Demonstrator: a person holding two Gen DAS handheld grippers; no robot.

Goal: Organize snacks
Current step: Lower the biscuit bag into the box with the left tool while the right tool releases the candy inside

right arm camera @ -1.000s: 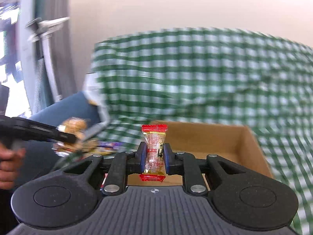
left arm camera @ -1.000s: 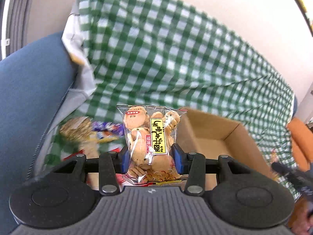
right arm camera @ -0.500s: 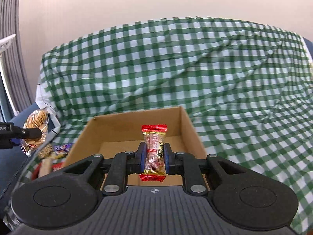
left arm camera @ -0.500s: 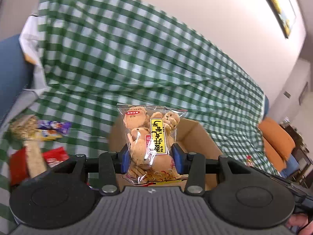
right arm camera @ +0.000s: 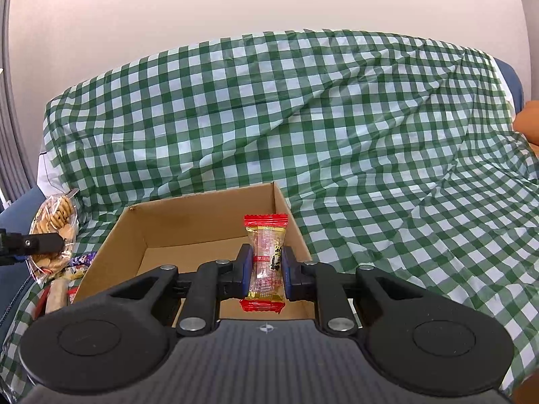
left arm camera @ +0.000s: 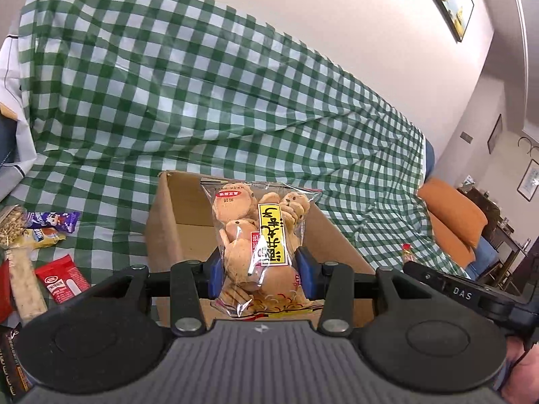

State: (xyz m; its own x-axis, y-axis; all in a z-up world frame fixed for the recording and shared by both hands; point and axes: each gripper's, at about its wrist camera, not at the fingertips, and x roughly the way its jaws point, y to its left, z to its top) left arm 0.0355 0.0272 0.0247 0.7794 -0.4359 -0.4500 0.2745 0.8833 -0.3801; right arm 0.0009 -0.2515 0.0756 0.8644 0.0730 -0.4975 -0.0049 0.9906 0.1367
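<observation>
Nearest to the left camera, the left hand-held gripper (left arm camera: 257,277) holds a clear bag of cookies (left arm camera: 261,242) upright, its blue pads pressing the lower sides of the bag, so the bag hangs free and I think it can drop straight down when the pads let go. The right hand-held gripper (right arm camera: 266,269) is much narrower and pinches a small red-ended candy (right arm camera: 266,262) by its middle, also upright. Both snacks are in front of the open cardboard box (right arm camera: 188,215), over its near part, which suggests the step is putting them inside. The box floor that shows is bare; the part behind the grippers is hidden, so I cannot tell if something lies there. To the left of the box, more snacks wait on the green checked cloth (left arm camera: 209,101): a red packet (left arm camera: 62,279), a purple wrapper (left arm camera: 54,220) and a pale long bar (left arm camera: 27,286). Farther away, the cloth rises over what seems to be a sofa back, and behind it is a plain wall (right arm camera: 235,6).
</observation>
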